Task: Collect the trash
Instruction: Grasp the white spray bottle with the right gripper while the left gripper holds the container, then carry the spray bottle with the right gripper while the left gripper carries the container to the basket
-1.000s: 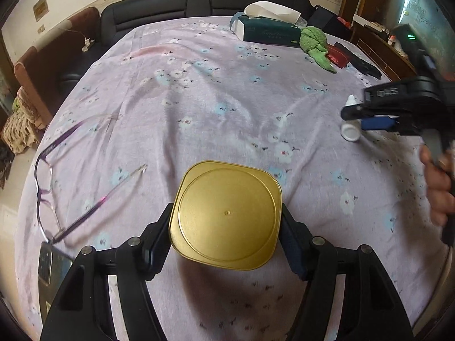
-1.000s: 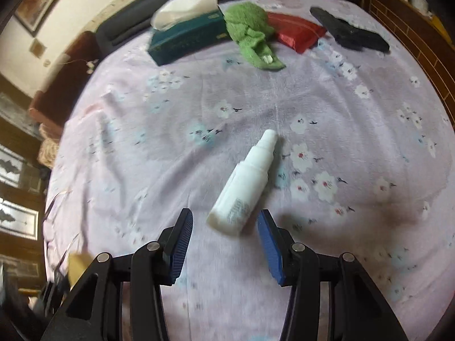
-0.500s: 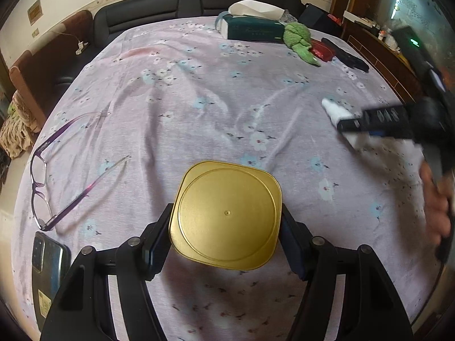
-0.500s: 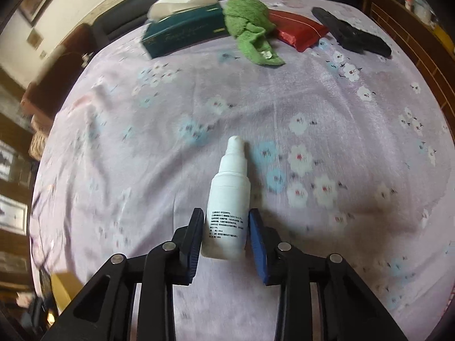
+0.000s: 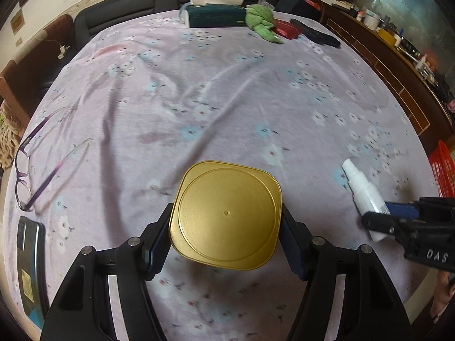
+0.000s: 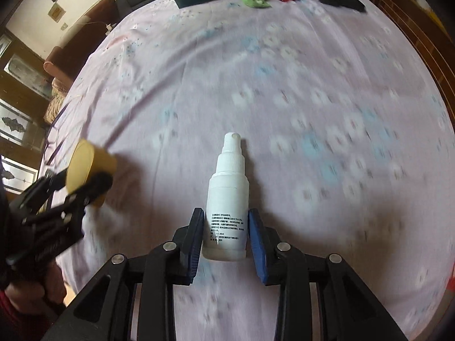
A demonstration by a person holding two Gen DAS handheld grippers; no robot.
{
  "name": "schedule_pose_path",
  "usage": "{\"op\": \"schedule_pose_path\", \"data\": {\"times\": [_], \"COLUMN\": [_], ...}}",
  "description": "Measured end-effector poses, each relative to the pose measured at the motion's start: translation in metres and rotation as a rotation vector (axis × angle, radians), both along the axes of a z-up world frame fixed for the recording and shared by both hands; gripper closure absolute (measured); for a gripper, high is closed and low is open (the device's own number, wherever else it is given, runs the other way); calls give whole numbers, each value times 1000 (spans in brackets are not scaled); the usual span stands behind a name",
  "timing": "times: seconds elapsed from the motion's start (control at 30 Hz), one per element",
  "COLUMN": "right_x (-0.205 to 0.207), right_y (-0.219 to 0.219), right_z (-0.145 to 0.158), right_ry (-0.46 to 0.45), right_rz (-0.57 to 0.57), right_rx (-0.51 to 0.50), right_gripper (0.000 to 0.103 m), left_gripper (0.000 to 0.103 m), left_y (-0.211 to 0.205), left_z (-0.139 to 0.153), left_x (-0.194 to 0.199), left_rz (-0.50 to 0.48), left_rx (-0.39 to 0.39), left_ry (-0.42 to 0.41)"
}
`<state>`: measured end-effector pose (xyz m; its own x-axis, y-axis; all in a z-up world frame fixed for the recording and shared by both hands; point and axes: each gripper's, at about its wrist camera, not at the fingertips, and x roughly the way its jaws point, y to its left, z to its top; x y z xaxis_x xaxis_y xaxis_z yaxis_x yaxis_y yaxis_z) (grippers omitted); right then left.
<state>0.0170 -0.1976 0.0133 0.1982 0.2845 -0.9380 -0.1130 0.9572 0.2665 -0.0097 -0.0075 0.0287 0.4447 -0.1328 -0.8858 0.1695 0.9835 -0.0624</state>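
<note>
My left gripper point(image 5: 224, 238) is shut on a gold square tin point(image 5: 226, 214) and holds it above the flowered cloth. The tin and gripper also show at the left of the right wrist view point(image 6: 88, 167). My right gripper point(image 6: 226, 236) is shut on a small white spray bottle point(image 6: 227, 199), nozzle pointing away, lifted off the cloth. The bottle also shows at the right of the left wrist view point(image 5: 364, 190), held by the right gripper point(image 5: 381, 218).
Purple glasses point(image 5: 31, 167) and a phone point(image 5: 30, 267) lie at the left. A tissue box point(image 5: 216, 14), green cloth point(image 5: 261, 22), red pouch point(image 5: 287, 29) and black case point(image 5: 318, 37) lie at the far edge. A red basket point(image 5: 442, 170) stands beyond the right edge.
My right gripper closed on the white bottle and lifted it, drawing back toward the near edge. My left gripper kept hold of the tin and also drew back.
</note>
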Motion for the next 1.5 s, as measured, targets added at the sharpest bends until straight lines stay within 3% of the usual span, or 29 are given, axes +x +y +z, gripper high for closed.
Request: {"op": "schedule_pose_path", "data": {"times": [0.47,1.03,1.5], "right_x": [-19,-66,-87], "right_y": [-13,-68,-122], "right_z": [-2,41,66], "right_ry": [-19,-159,-220], "right_rz": [11,-60,-150], "right_rx": [5,48,55], "right_gripper": [70,71,71], "left_gripper": [36,36,36], "left_y": [-41,-105,-153], "left_z": [5,29,44], "left_x": [-25,-43,-54], "left_rz": [-56,-138,-206], "left_rx": [33,63,83], "left_ry": [-6,-72,-113]}}
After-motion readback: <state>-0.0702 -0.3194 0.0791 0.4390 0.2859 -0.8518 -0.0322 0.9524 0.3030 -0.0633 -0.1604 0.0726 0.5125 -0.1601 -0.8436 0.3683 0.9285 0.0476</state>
